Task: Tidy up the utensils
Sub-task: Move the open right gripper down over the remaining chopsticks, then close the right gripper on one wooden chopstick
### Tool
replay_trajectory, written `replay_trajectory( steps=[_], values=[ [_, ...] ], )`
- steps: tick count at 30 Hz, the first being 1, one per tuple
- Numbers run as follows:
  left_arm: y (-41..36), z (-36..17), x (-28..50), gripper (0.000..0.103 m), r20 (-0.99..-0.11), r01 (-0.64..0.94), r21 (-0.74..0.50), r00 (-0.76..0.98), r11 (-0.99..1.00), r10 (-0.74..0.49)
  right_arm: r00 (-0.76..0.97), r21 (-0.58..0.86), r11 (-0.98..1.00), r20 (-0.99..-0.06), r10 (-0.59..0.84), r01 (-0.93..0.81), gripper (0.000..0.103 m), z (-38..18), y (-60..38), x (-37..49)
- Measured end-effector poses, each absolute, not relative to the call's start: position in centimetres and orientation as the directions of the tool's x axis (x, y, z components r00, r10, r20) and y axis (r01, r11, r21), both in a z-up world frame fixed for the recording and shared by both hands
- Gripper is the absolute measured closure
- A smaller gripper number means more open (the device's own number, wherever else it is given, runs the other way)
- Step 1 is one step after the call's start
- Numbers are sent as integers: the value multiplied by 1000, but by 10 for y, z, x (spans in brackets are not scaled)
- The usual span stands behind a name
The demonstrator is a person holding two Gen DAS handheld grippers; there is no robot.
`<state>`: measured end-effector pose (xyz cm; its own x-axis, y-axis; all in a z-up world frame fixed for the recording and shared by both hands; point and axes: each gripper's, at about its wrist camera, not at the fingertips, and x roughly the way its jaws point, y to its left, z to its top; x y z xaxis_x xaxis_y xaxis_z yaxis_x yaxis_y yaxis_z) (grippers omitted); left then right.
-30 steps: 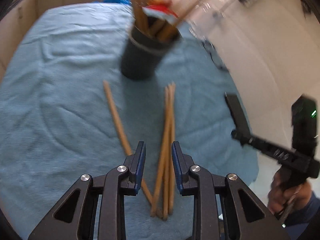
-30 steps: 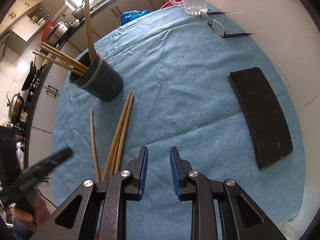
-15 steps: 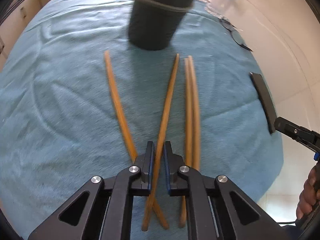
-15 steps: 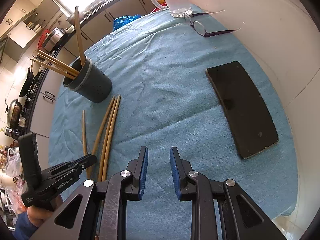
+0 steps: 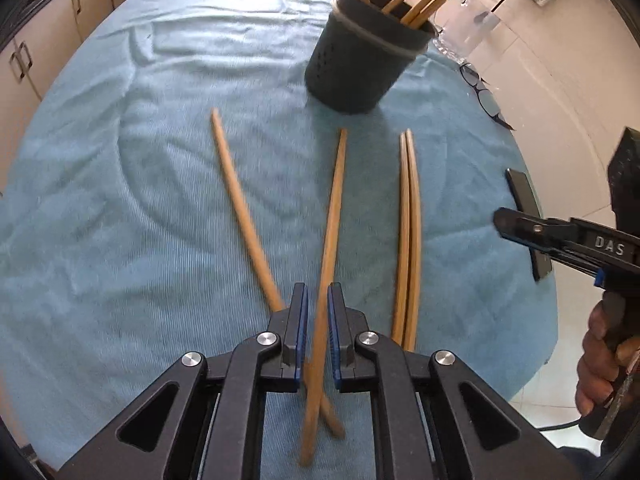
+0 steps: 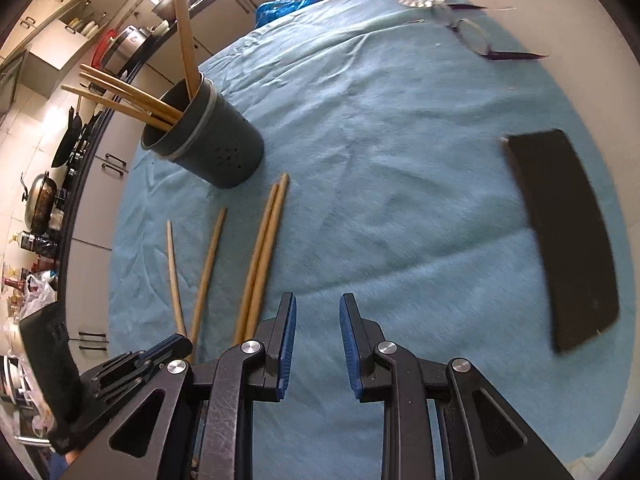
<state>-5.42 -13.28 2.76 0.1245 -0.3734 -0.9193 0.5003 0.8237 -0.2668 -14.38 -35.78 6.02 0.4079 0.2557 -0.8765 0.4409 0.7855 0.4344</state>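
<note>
The left gripper (image 5: 317, 312) was clamped down narrow on one stick (image 5: 331, 236), grabbing it near the low end, way off from the middle. That stick lay between a loose single (image 5: 240, 208) on one side and a pair (image 5: 410, 220) on the other, all on the blue towel (image 5: 120, 180), with the holder (image 5: 360, 64) standing just past their far tips and already stuffed with a few sticks.

Here's what bugged me. The held stick's near end crossed over the loose single's end, right under the jaws. I reckoned a lift from there could drag or flick that single along and skew it across the towel. And with the grip so far toward one end, the long free part would probably sag or swing, so the tip could knock the holder's rim instead of dropping in. The sticks already in there leaned out at odd angles, so a clumsy entry could bump those too, or even tip the holder.

The right gripper (image 6: 318, 340) was partly open with nothing between its pads, hovering over bare towel just beside the pair (image 6: 262, 256). The phone (image 6: 568, 240) and glasses (image 6: 472, 36) sat well apart from the sticks, so I wasn't worried about those. The towel was soft and wrinkled, so a stick could snag on it if it got dragged instead of lifted clean.
</note>
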Motion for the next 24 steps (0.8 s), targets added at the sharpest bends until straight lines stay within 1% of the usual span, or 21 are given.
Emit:
replay_trajectory(
  steps=[4, 8, 12, 14, 22, 23, 24],
  values=[
    [-151, 26, -36, 94, -930, 538, -231, 122, 811, -346, 393, 470, 764, -867, 307, 441, 79, 52, -354, -117],
    [-162, 18, -27, 94, -940, 569, -229, 83, 790, -332, 368, 480, 758, -868, 334, 441, 79, 44, -348, -97],
    [-174, 15, -26, 94, -947, 587, -196, 95, 785, -308, 345, 467, 761, -877, 334, 450, 79, 37, -345, -84],
    [-174, 16, -25, 96, -948, 582, -191, 100, 790, -303, 331, 442, 779, -889, 315, 446, 79, 35, -341, -78],
    [-168, 17, -23, 96, -947, 550, -212, 89, 808, -309, 275, 374, 814, -922, 273, 445, 79, 24, -333, -62],
    [-169, 17, -21, 96, -947, 548, -215, 86, 808, -310, 276, 366, 819, -924, 264, 442, 80, 24, -331, -60],
    [-169, 17, -19, 96, -947, 545, -219, 82, 809, -312, 271, 352, 827, -929, 252, 439, 88, 25, -330, -59]
  ],
)
